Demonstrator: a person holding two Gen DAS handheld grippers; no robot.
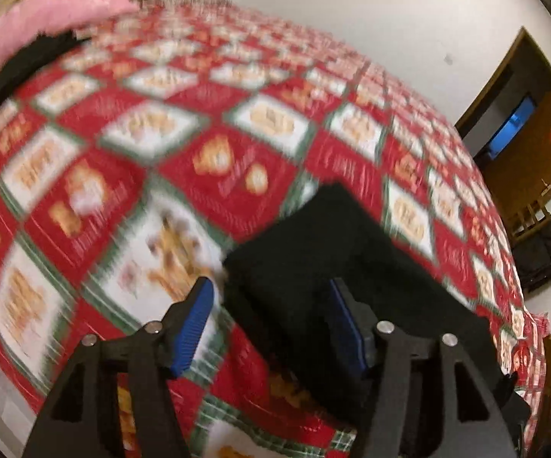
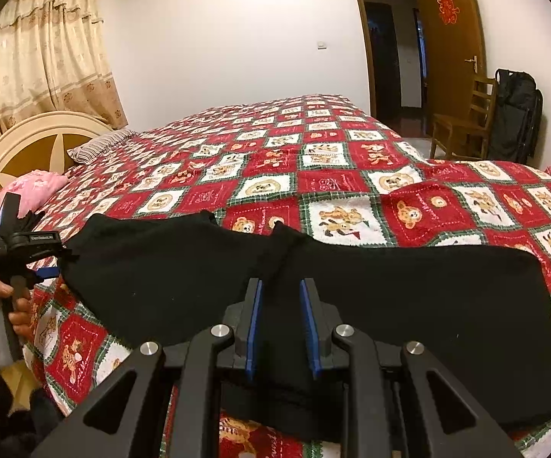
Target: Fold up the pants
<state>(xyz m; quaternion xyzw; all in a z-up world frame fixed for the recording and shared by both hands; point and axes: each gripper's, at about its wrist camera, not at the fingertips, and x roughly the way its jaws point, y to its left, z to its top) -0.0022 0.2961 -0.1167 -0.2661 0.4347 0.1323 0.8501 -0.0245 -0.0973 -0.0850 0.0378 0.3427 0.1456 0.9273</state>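
Both hand-held grippers, left (image 1: 271,297) and right (image 2: 280,291), spread above black pants (image 2: 313,278) on checkered bedspread (image 2: 351,175).

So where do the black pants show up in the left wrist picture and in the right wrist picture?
Left wrist view: black pants at lower centre-right, blurred, just ahead of the open left gripper.
Right wrist view: the pants spread across the lower half, from the left gripper at far left to the right edge, under the right gripper.
Shared landmark: the pink pillow by the headboard.
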